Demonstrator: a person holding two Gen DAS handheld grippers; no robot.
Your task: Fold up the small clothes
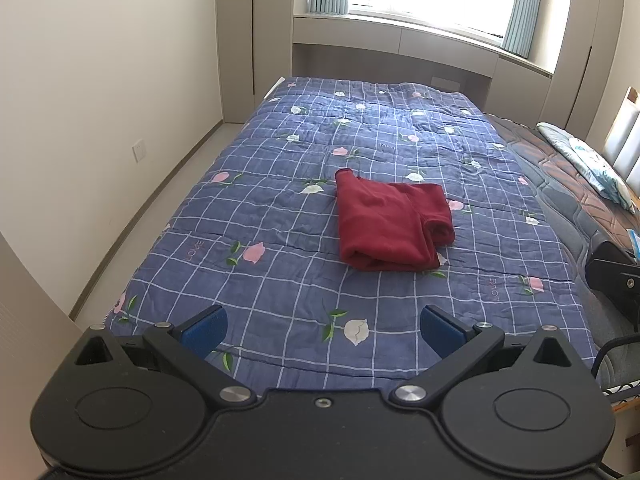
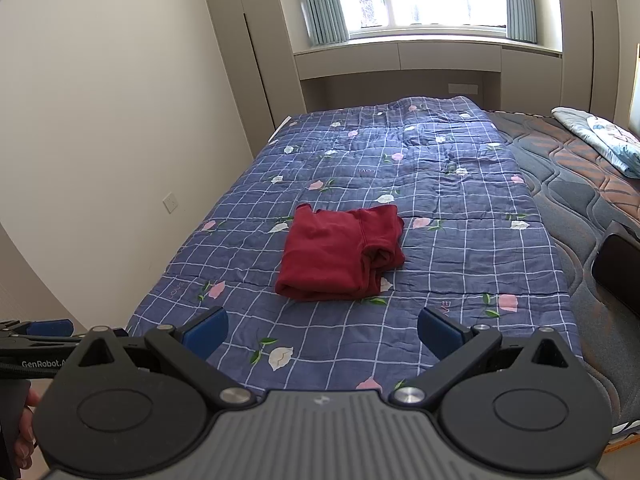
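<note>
So the dark red knit garment [image 1: 390, 226] already sits folded in a chunky rectangle on the blue checked floral quilt [image 1: 260, 208], well ahead of both tongs. Left gripper [image 1: 323, 330] and right gripper [image 2: 322, 330] are both spread wide, holding nothing. I'd guess it just needs tidying: come in low, pinch the bunched lump on its right side, and flatten it without dragging the whole stack.
</note>
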